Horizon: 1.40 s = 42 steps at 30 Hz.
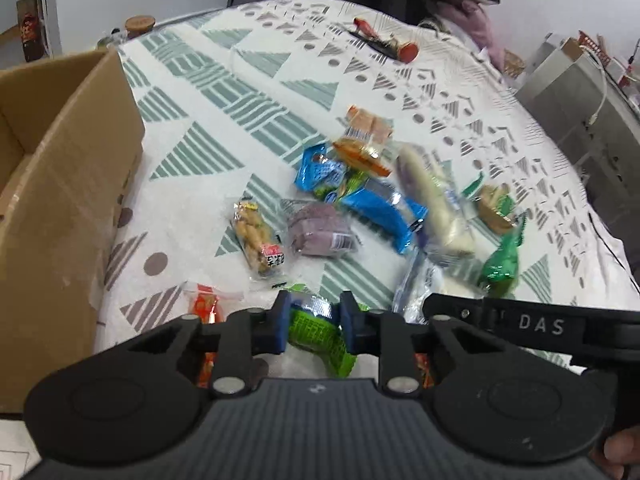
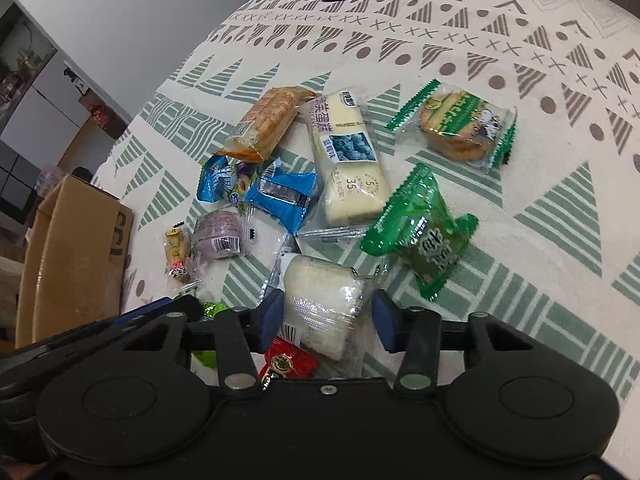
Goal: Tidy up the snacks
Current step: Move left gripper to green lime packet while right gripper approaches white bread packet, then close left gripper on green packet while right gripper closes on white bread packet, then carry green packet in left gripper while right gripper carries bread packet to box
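Left hand-held gripper point(image 1: 314, 324): jaws closed tight on a lime-green snack packet point(image 1: 318, 334), pads pressing both its sides, at the near edge of the snack pile. Right hand-held gripper point(image 2: 326, 318): jaws partly closed around a clear-wrapped white cake point(image 2: 320, 300); the left pad touches the wrapper, while a slight gap shows at the right pad. Remaining snacks lie scattered on the patterned cloth point(image 2: 520, 160) covering the counter. An open cardboard box point(image 1: 68, 184) stands at the left.
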Each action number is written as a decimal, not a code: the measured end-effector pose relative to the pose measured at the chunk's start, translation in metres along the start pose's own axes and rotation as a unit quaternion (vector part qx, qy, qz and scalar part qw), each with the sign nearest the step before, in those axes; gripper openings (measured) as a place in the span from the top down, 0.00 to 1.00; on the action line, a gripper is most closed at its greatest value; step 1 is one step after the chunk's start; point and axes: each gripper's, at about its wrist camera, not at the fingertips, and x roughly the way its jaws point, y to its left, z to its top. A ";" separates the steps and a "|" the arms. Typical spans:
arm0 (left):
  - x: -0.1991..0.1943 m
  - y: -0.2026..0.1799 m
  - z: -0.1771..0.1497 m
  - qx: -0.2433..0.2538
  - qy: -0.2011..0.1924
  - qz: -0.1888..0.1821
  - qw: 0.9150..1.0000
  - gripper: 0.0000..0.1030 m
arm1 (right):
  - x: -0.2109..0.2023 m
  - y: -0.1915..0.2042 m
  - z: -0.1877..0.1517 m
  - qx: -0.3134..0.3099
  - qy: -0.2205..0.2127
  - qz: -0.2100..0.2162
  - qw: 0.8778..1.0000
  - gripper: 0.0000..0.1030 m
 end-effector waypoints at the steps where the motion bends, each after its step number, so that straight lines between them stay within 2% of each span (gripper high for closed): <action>1: -0.004 -0.001 -0.001 0.002 -0.003 -0.001 1.000 0.86 | -0.003 0.000 -0.001 0.000 -0.003 -0.002 1.000 0.57; 2: -0.008 0.000 -0.001 0.000 -0.005 -0.005 1.000 0.88 | -0.006 0.001 -0.002 -0.001 -0.006 -0.005 1.000 0.57; 3: -0.012 0.000 -0.002 -0.003 -0.007 -0.007 1.000 0.97 | -0.009 0.001 -0.003 0.000 -0.009 -0.007 1.000 0.57; 4: -0.016 0.000 -0.002 -0.004 -0.011 -0.009 1.000 1.00 | -0.013 0.001 -0.005 0.001 -0.013 -0.007 1.000 0.58; 10: -0.029 0.001 -0.007 -0.005 -0.020 -0.014 1.000 1.00 | -0.032 0.003 -0.015 -0.002 -0.026 -0.011 1.000 0.58; 14: -0.028 -0.004 -0.009 0.008 -0.018 0.003 1.000 0.93 | -0.038 0.001 -0.018 0.004 -0.031 -0.016 0.999 0.58; 15: -0.027 -0.004 -0.010 0.010 -0.015 0.001 1.000 0.86 | -0.039 0.000 -0.019 0.006 -0.033 -0.018 0.999 0.58; 16: -0.024 -0.004 -0.010 0.008 -0.012 -0.001 1.000 0.72 | -0.039 -0.001 -0.019 0.008 -0.034 -0.020 0.999 0.58; 17: -0.022 -0.004 -0.010 0.004 -0.010 0.001 1.000 0.63 | -0.039 -0.002 -0.019 0.009 -0.034 -0.022 0.999 0.58; 18: -0.019 -0.004 -0.011 -0.004 -0.012 0.008 1.000 0.48 | -0.039 -0.002 -0.019 0.012 -0.033 -0.024 0.999 0.58; 19: -0.018 -0.004 -0.011 -0.007 -0.018 0.011 1.000 0.41 | -0.037 -0.003 -0.018 0.015 -0.031 -0.025 0.999 0.58; 21: -0.014 -0.007 -0.010 -0.002 -0.023 0.010 1.000 0.38 | -0.035 -0.005 -0.017 0.019 -0.029 -0.025 0.999 0.58; 25: 0.002 -0.010 -0.007 0.002 -0.009 0.011 1.000 0.38 | -0.029 -0.009 -0.015 0.025 -0.025 -0.024 0.999 0.58; 32: 0.020 -0.010 -0.008 0.006 -0.006 0.015 1.000 0.39 | -0.017 -0.013 -0.008 0.027 -0.019 -0.023 0.999 0.58; 37: 0.023 -0.008 -0.008 0.016 -0.003 0.013 1.000 0.58 | -0.011 -0.012 -0.004 0.024 -0.015 -0.021 0.999 0.58; 42: 0.012 -0.005 -0.004 0.014 -0.010 0.003 1.000 0.71 | -0.015 -0.010 -0.003 0.022 -0.022 -0.011 0.999 0.58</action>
